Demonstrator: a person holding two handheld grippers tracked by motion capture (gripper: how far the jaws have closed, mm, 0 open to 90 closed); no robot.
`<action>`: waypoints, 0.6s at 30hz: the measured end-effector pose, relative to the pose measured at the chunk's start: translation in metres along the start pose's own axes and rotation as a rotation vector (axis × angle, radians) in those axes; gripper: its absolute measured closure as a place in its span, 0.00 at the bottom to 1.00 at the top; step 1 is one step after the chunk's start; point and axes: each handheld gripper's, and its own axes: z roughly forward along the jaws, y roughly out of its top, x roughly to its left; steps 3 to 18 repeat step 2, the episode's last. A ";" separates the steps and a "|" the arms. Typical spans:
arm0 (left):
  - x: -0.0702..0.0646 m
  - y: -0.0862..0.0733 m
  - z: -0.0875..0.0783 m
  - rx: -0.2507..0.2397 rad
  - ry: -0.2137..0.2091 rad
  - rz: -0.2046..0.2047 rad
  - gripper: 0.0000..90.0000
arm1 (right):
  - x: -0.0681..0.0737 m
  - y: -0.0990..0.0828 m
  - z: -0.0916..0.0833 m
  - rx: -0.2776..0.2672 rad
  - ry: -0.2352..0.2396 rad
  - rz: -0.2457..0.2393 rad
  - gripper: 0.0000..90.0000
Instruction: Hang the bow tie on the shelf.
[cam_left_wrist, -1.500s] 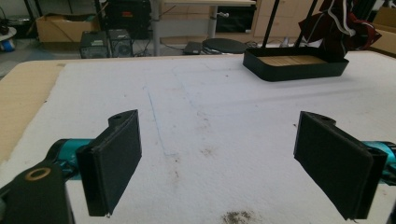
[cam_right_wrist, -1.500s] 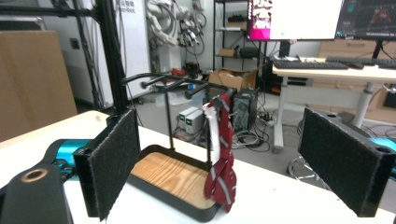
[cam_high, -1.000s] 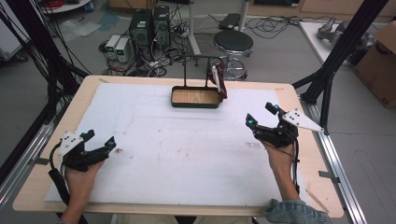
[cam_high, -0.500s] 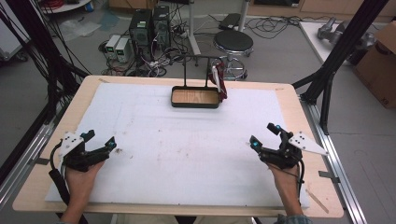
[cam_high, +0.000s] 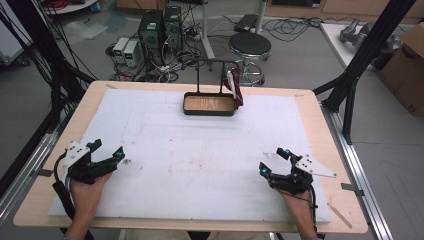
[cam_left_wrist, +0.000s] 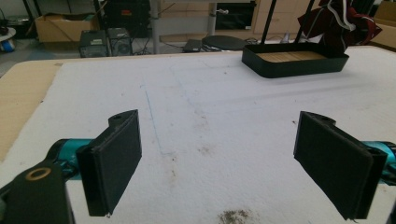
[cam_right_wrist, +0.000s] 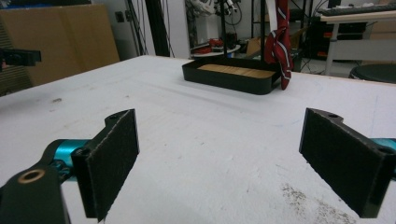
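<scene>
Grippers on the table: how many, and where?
2. The left gripper sits at the near left of the white mat, jaws open; the right gripper sits at the near right, jaws open. Both are empty.

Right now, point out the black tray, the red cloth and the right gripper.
black tray (cam_high: 209, 112): high view, near rim.
red cloth (cam_right_wrist: 279, 44): right gripper view, hanging folds by the tray's end.
right gripper (cam_high: 272, 161): high view, midway between its open jaws.

Left tongs (cam_high: 106, 151), right tongs (cam_high: 273, 160): agape.
</scene>
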 end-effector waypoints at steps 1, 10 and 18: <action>0.000 0.000 0.000 -0.002 0.000 -0.002 0.17 | 0.000 0.000 0.000 -0.003 0.000 0.001 0.12; 0.000 0.000 0.000 -0.001 -0.002 0.000 0.17 | 0.001 0.000 -0.001 -0.002 0.001 -0.001 0.12; 0.000 0.000 0.000 -0.001 -0.002 0.000 0.17 | 0.001 0.000 -0.001 -0.002 0.001 -0.001 0.12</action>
